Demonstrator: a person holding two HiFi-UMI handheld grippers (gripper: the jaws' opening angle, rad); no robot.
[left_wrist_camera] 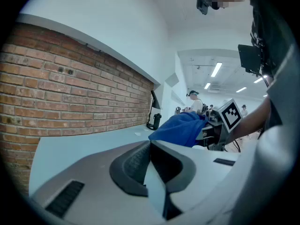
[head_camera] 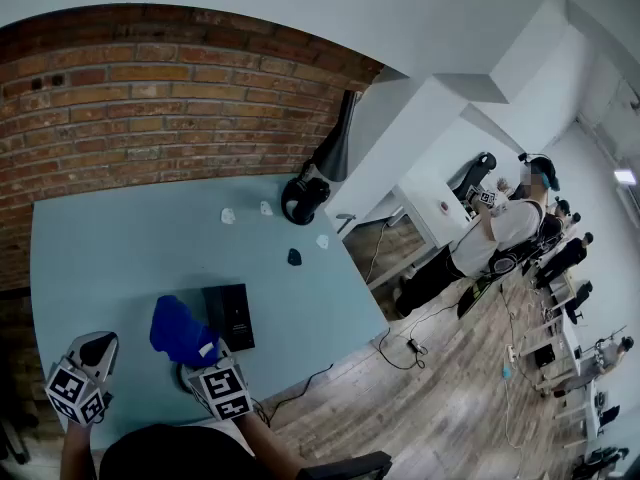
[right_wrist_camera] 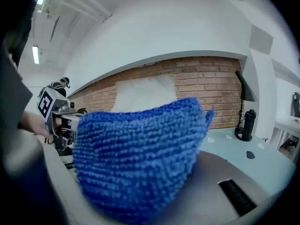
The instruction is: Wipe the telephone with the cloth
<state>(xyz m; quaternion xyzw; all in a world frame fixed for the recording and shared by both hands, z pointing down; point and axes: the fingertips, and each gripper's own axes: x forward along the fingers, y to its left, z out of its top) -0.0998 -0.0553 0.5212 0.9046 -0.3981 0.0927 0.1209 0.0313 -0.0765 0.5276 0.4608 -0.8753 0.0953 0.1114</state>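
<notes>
A black telephone [head_camera: 229,314] lies flat on the light blue table [head_camera: 120,258], close to its near edge. Just left of the telephone a bunched blue cloth [head_camera: 177,332] is held up in my right gripper [head_camera: 197,364], which is shut on it. In the right gripper view the cloth [right_wrist_camera: 140,158] fills the middle and hides the jaws and the telephone. My left gripper [head_camera: 96,348] hovers at the table's near left, apart from the phone, with its jaws together and nothing between them [left_wrist_camera: 150,146]. From the left gripper view the cloth [left_wrist_camera: 180,128] shows to the right.
A black desk lamp [head_camera: 312,190] stands at the table's far right by the brick wall [head_camera: 150,98]. Small white bits [head_camera: 228,215] and a dark one [head_camera: 294,257] lie beyond the phone. A cable [head_camera: 300,388] drops off the near edge. A person [head_camera: 490,233] stands to the right.
</notes>
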